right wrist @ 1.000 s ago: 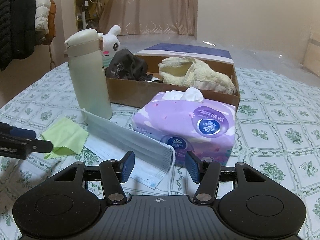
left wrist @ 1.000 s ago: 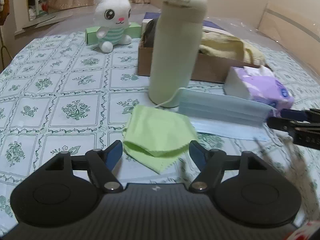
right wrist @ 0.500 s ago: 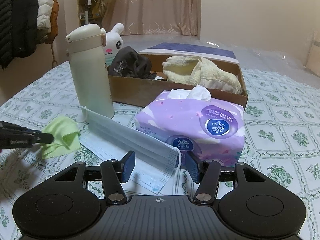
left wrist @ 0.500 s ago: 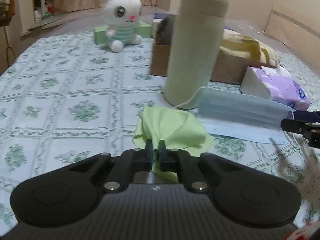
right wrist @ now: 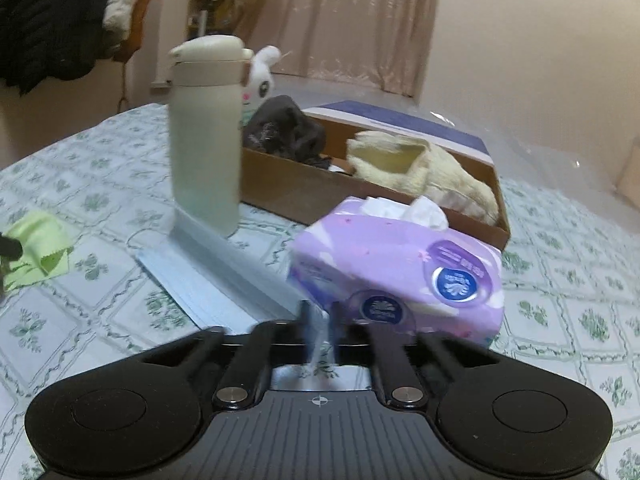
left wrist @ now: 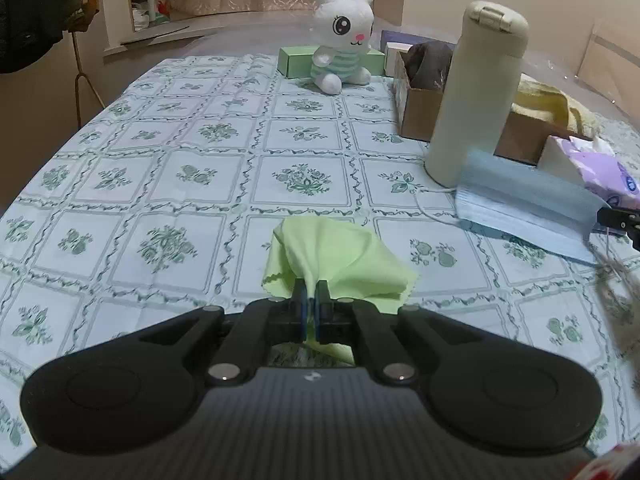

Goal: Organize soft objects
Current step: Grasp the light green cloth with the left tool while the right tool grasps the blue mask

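Both grippers pinch soft things on a table spread with a green floral cloth

The left gripper [left wrist: 311, 304] is clamped on a bunched green cloth [left wrist: 336, 256], which trails onto the tablecloth [left wrist: 160, 184]; the right gripper [right wrist: 320, 332] has just closed its jaws on the corner of a blue face mask [right wrist: 224, 272] lying by a cream bottle [right wrist: 206, 136] and just beside a purple tissue pack [right wrist: 400, 264]. Behind these sits a cardboard box [right wrist: 304, 196] holding a dark garment [right wrist: 288, 132] and a cream fleece [right wrist: 424, 172]; a white plush rabbit [left wrist: 344, 36] sits at the far edge, a curtain [right wrist: 352, 20] and hanging coats [right wrist: 52, 16] beyond
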Available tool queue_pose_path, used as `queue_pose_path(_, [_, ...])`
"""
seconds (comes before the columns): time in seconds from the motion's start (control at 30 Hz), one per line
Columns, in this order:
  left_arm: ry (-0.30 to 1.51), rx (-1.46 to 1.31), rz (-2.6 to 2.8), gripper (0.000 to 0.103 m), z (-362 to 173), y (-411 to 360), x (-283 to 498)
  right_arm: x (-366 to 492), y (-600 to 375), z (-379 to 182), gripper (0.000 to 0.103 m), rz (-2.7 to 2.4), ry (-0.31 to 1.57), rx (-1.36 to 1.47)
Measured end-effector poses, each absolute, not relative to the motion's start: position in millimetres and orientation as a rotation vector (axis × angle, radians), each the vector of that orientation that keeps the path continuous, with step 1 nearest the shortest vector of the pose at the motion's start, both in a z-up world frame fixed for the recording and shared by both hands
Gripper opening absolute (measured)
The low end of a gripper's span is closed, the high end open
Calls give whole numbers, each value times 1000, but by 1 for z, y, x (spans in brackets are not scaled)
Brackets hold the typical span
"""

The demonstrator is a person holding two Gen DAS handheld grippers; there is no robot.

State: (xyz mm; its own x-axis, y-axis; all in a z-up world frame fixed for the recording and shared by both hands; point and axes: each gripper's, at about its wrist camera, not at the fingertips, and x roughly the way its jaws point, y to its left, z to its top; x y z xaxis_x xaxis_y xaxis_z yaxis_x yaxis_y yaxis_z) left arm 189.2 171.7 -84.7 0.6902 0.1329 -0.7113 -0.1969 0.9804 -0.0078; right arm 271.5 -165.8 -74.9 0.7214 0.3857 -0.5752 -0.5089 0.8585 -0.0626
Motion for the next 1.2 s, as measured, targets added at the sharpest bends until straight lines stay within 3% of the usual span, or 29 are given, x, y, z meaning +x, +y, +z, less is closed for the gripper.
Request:
queue_pose_path(0.37, [785, -116, 167, 3, -75, 161, 153, 203, -158, -58, 1, 714, 678, -137])
queue_pose_path(0.7, [813, -153, 149, 4, -80, 153, 131, 164, -121, -80, 2, 817, 793, -204])
queue_pose_path(0.73, [812, -152, 148, 4, -80, 154, 130, 166, -121, -80, 8, 801, 802, -190])
queue_pose_path(0.77, [811, -152, 147, 5, -80, 154, 130, 169, -123, -79, 21, 782, 813, -167])
queue_pose_path(0.8, [812, -155, 147, 6, -80, 155, 130, 173, -125, -76, 47, 757, 821, -142])
queue_pose_path(0.87, [811, -156, 150, 13, -81, 157, 131, 180, -130, -71, 72, 695, 807, -79])
queue_pose_path(0.97, [811, -155, 158, 33, -83, 158, 133, 192, -132, -66, 73, 637, 820, -10])
queue_pose_path(1.13, [812, -177, 157, 40, -84, 164, 139, 222, -111, -77, 76, 542, 926, 81])
queue_pose_path(1.2, [809, -179, 156, 40, -83, 166, 141, 230, -101, -83, 83, 507, 950, 108])
